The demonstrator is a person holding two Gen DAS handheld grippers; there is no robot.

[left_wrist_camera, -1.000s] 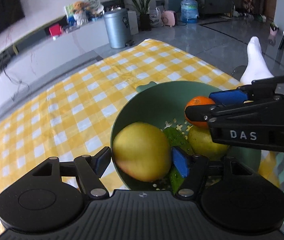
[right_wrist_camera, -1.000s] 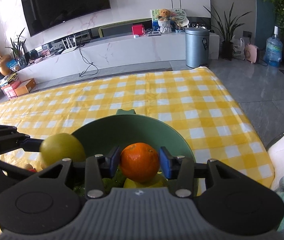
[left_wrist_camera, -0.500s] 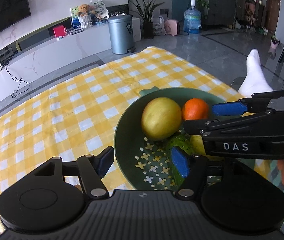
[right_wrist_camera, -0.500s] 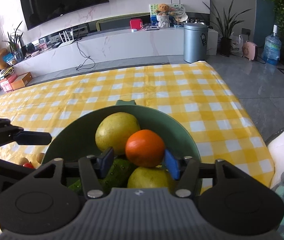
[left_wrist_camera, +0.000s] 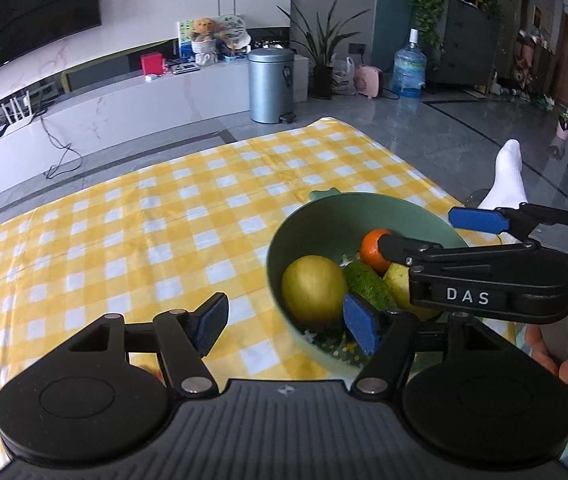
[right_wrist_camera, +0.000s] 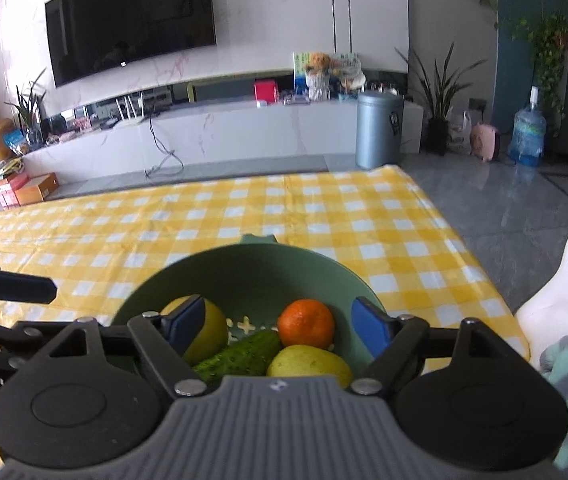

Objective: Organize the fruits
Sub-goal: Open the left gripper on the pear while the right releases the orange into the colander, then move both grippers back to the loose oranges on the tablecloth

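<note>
Your left hand-held gripper (left_wrist_camera: 286,326) has its fingers spread wide, nothing between them. One blue pad (left_wrist_camera: 212,323) hangs over the yellow-checked cloth (left_wrist_camera: 132,240); the other pad sits over the near rim of the green bowl (left_wrist_camera: 364,208), in front of the yellow round fruit (left_wrist_camera: 312,292).

Your right hand-held gripper (right_wrist_camera: 274,326) is also parted, holding nothing. In the right wrist view its fingers straddle the bowl's near side. In the left wrist view it comes in from 3 o'clock, one blue-tipped finger (left_wrist_camera: 480,219) above the bowl's far rim, the black body marked DAS covering part of the fruit.

Bowl contents, right wrist view:
- Yellow round fruit at 9 o'clock in the bowl, partly behind your left pad (right_wrist_camera: 182,326).
- Orange (right_wrist_camera: 305,324) at about 2 o'clock, free of both pads.
- Cucumber (right_wrist_camera: 240,354), dark green and bumpy, lying across the middle, touching the yellow round fruit.
- Pear-like yellow fruit (right_wrist_camera: 308,364) at 5 o'clock, nearest you, just under the orange.

The bowl floor shows pale cross-shaped cutouts between the pieces. The bowl sits on the cloth near its right edge. A white-socked foot (right_wrist_camera: 564,292) lies at 3 o'clock off the cloth.
</note>
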